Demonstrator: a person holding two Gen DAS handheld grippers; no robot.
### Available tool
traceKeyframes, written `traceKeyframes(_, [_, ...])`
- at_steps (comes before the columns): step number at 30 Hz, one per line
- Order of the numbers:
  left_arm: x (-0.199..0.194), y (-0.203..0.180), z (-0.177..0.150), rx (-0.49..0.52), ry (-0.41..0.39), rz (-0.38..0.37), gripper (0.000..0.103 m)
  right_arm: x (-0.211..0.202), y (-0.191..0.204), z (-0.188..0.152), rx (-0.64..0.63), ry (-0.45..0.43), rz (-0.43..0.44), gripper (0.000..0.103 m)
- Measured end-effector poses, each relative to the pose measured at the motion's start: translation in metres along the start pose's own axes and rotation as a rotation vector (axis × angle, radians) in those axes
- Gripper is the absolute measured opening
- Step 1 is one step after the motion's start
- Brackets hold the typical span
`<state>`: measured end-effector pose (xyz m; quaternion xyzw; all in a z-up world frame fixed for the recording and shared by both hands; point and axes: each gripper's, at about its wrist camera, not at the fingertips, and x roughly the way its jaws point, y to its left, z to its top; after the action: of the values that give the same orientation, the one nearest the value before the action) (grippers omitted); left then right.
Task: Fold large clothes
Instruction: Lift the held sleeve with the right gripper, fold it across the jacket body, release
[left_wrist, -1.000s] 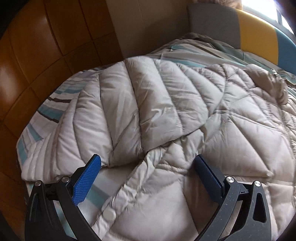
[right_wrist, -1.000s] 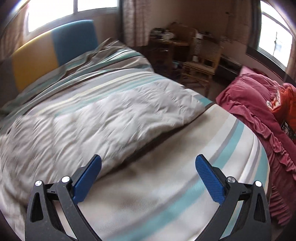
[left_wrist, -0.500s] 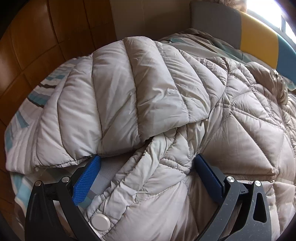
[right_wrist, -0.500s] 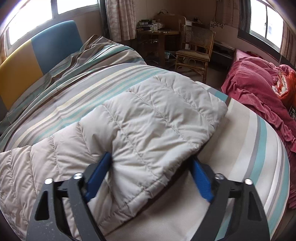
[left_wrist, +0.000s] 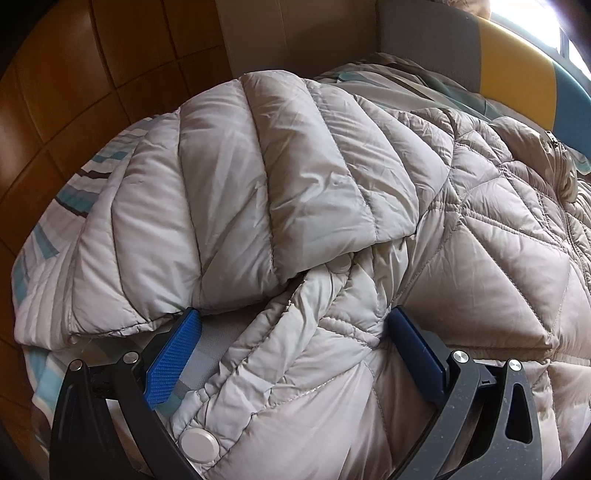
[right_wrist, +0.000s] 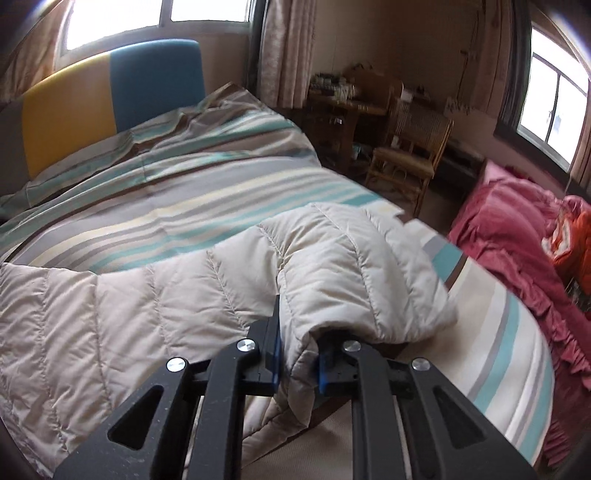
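Note:
A large beige quilted puffer jacket (left_wrist: 480, 266) lies spread on the striped bed. Its left sleeve (left_wrist: 258, 192) lies folded across the body. My left gripper (left_wrist: 291, 343) is open, its blue pads on either side of the jacket's front edge, which carries a white snap button (left_wrist: 198, 445). In the right wrist view my right gripper (right_wrist: 297, 363) is shut on the cuff end of the other sleeve (right_wrist: 332, 266) and holds it bunched just above the bed.
The bed has a teal, cream and brown striped cover (right_wrist: 207, 184) and a grey, yellow and blue headboard (right_wrist: 110, 99). A wooden panelled wall (left_wrist: 74, 92) runs along the left. A pink bedspread (right_wrist: 517, 236) and a wicker chair (right_wrist: 410, 155) stand at the right.
My right gripper has closed on the sleeve cuff and lifted it slightly. My left gripper has stayed open and moved a little closer to the jacket's front edge.

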<state>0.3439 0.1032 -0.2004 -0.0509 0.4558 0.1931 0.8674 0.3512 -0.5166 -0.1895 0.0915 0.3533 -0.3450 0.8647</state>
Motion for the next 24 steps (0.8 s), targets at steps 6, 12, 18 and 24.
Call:
traceKeyframes(6, [0.0,0.0,0.0,-0.006,0.0,-0.007,0.1,-0.035,0.03,-0.005,-0.103,-0.106,0.021,0.012])
traceKeyframes(12, [0.0,0.001,-0.001,-0.012,0.0,-0.016,0.1,-0.086,0.089,-0.025,-0.319,-0.254,0.085,0.011])
traceKeyframes(18, [0.001,0.002,-0.001,-0.016,-0.001,-0.024,0.1,-0.131,0.155,-0.06,-0.557,-0.376,0.153,0.011])
traceKeyframes(24, [0.0,0.003,-0.002,-0.019,-0.002,-0.027,0.1,-0.167,0.216,-0.098,-0.825,-0.504,0.189,0.011])
